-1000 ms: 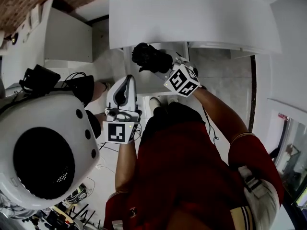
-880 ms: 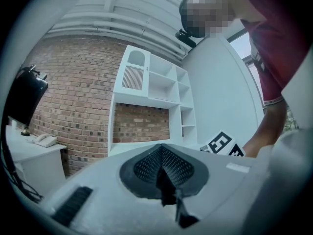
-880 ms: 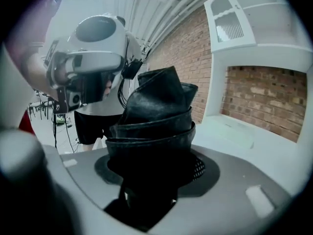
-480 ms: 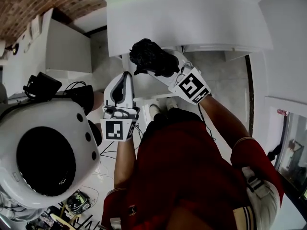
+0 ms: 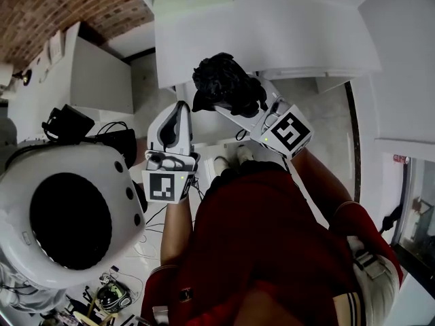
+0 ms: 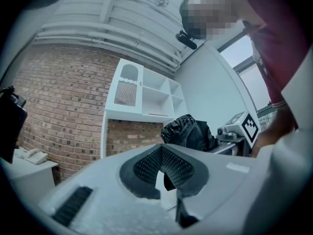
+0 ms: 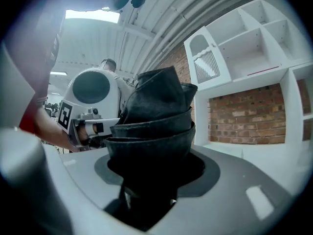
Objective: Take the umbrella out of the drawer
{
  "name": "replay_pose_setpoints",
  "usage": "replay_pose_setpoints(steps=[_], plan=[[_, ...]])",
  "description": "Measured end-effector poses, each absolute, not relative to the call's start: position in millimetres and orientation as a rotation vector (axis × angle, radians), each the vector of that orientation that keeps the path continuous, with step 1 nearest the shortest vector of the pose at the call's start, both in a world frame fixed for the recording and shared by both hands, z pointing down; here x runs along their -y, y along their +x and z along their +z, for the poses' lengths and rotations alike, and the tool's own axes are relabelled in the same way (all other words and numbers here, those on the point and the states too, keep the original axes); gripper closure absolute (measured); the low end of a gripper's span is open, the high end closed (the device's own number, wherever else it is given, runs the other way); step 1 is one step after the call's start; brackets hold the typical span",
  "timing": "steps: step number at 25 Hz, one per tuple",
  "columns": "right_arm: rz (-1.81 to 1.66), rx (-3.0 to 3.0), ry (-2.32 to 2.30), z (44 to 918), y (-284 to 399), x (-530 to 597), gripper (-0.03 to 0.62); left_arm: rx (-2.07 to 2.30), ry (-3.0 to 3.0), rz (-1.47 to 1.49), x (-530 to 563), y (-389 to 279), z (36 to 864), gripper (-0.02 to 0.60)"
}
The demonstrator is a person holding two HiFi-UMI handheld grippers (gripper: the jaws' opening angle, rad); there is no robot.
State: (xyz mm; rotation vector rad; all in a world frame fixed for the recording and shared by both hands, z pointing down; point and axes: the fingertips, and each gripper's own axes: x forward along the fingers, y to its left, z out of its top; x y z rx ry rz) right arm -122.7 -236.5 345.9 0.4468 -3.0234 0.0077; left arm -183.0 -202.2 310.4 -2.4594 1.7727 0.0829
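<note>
In the head view the umbrella point(image 5: 221, 80) – black, folded, bunched – is seen at upper centre, overlapping the lower edge of a white cabinet point(image 5: 272, 39). It is clamped in the right gripper point(image 5: 238, 104), whose marker cube lies toward centre right. The left gripper point(image 5: 179, 107) is held just left of it, apart from the umbrella, with its tips drawn together and nothing between them. A white dome point(image 5: 75, 209) with a dark round opening fills the lower left, a red shirt point(image 5: 265, 236) the lower centre, and a brick wall point(image 5: 61, 5) the upper left corner.

In the left gripper view the ribbed pads point(image 6: 146, 163) are met at their tips in the lower centre, with no object gripped. The umbrella is found right of centre, raised clear of any surface, with the right gripper's marker cube at its right. White shelves point(image 6: 146, 94) are set against the brick behind.

In the right gripper view the umbrella's dark folds are stacked at centre, rising out of the jaws at the bottom of the frame – the jaws are closed on it. The left gripper is seen at left, below the dome, and the shelves at upper right
</note>
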Motion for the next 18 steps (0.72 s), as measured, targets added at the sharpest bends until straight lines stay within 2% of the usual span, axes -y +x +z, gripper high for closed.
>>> replay_pose_setpoints(steps=[9,18], plan=[[-0.025,3.159,0.493,294.8,-108.6,229.0,0.332,-1.718,-2.457,0.104,204.0,-176.3,281.7,0.575],[0.015,3.171,0.554,294.0,-90.7,229.0,0.332,-1.668,-2.466,0.101,202.6,-168.1,275.5,0.575]])
